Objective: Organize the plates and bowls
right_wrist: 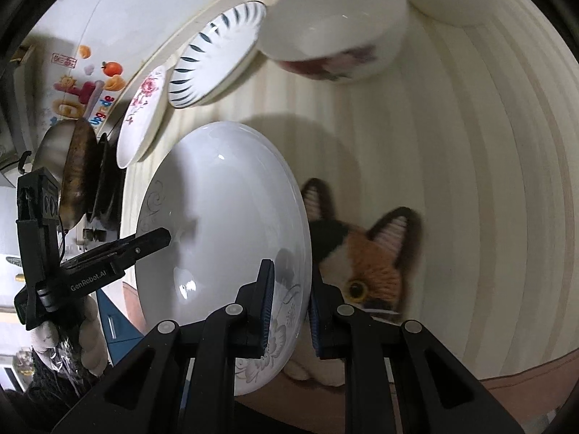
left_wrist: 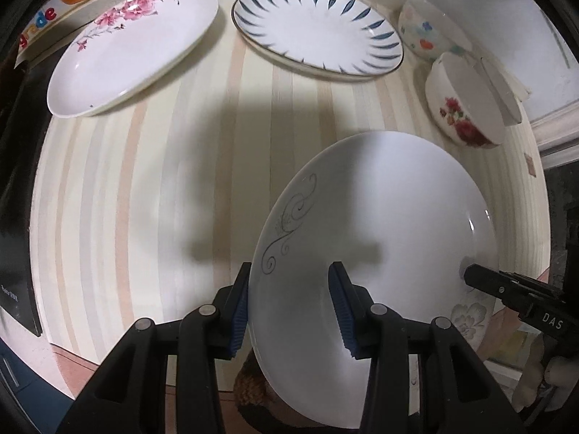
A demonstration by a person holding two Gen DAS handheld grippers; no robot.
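A white plate with grey swirl and flower prints (left_wrist: 380, 224) is held off the striped table between both grippers. My left gripper (left_wrist: 291, 311) straddles its near rim, jaws wide apart, not clearly pinching. My right gripper (right_wrist: 287, 311) straddles the opposite rim (right_wrist: 224, 224), also with a gap. A pink-flower plate (left_wrist: 134, 43) and a blue-leaf plate (left_wrist: 318, 25) lie at the far side. A red-rose bowl (left_wrist: 466, 101) and a dotted bowl (left_wrist: 430, 25) stand at the far right.
The striped tabletop (left_wrist: 144, 181) stretches between the plates. A plush fox toy (right_wrist: 365, 264) sits under the held plate near the table's front edge. A dark pan (right_wrist: 72, 166) and a stickered wall (right_wrist: 83, 83) are beyond the table's left end.
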